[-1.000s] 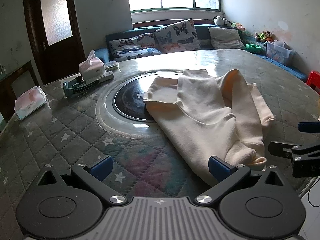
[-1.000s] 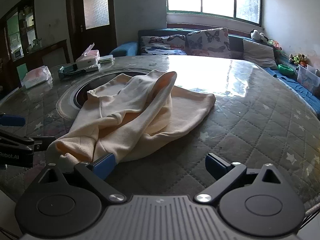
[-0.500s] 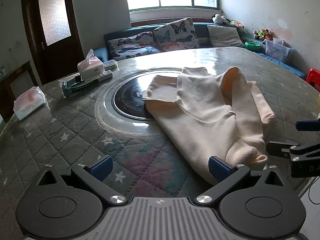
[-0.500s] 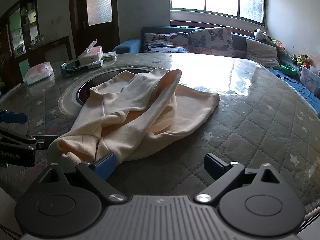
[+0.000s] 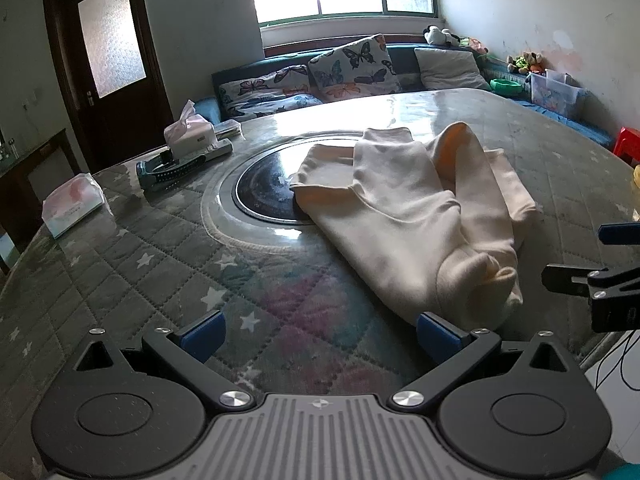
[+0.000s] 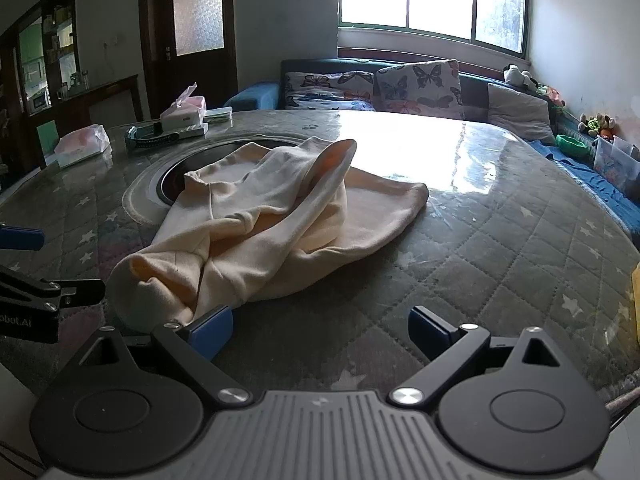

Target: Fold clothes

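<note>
A cream garment (image 5: 416,216) lies rumpled on the quilted round table (image 5: 132,264), partly over the dark centre disc (image 5: 268,184). Its bunched near end (image 5: 488,280) sits close to the table's front edge. My left gripper (image 5: 320,334) is open above the table, its right pad beside that bunched end, nothing between the pads. In the right wrist view the same garment (image 6: 272,216) spreads ahead and to the left. My right gripper (image 6: 320,332) is open too, its left pad at the cloth's near hem. Each gripper shows at the edge of the other's view.
Tissue boxes (image 5: 192,136) (image 5: 72,204) and a dark tray (image 5: 168,168) stand at the table's far left. A sofa with butterfly cushions (image 5: 352,68) runs under the window. A yellow object (image 6: 635,300) sits at the right table edge.
Both grippers have risen and drawn back slightly, so the table looks a little lower and farther. The garment has not moved. Both grippers stay open.
</note>
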Demonstrator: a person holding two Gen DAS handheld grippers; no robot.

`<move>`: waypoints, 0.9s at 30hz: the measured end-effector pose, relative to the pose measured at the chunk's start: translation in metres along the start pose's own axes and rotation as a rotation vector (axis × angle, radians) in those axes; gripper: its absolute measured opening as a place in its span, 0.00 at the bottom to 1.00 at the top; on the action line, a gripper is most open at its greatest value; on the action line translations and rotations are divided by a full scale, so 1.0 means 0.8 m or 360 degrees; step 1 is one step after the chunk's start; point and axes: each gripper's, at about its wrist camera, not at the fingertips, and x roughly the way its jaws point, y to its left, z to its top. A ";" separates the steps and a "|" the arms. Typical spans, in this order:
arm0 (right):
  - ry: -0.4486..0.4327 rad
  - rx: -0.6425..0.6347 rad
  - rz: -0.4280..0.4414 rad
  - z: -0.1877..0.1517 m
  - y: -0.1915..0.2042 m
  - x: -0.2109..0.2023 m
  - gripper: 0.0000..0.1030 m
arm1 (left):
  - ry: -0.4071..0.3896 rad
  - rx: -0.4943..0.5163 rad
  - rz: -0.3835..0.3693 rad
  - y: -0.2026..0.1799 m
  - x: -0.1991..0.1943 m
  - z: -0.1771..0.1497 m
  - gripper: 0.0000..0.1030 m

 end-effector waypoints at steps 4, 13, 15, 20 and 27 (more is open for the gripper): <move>-0.0002 -0.0010 0.0001 -0.003 0.002 -0.004 0.94 | -0.0002 0.0020 -0.0007 -0.003 -0.004 -0.003 1.00; -0.0004 -0.0022 0.0015 -0.003 0.005 -0.004 0.94 | 0.0021 0.0029 0.0000 -0.004 0.000 -0.004 1.00; -0.0006 -0.0024 0.0018 -0.002 0.004 -0.003 0.94 | 0.0019 0.0028 0.0002 -0.004 0.000 -0.002 1.00; -0.0013 -0.0040 0.0026 0.003 0.006 0.000 0.94 | 0.0019 0.0028 0.0008 -0.004 0.003 0.001 1.00; -0.0025 -0.0052 0.0043 0.015 0.004 0.007 0.91 | -0.0018 0.0044 0.0041 0.007 0.007 0.016 1.00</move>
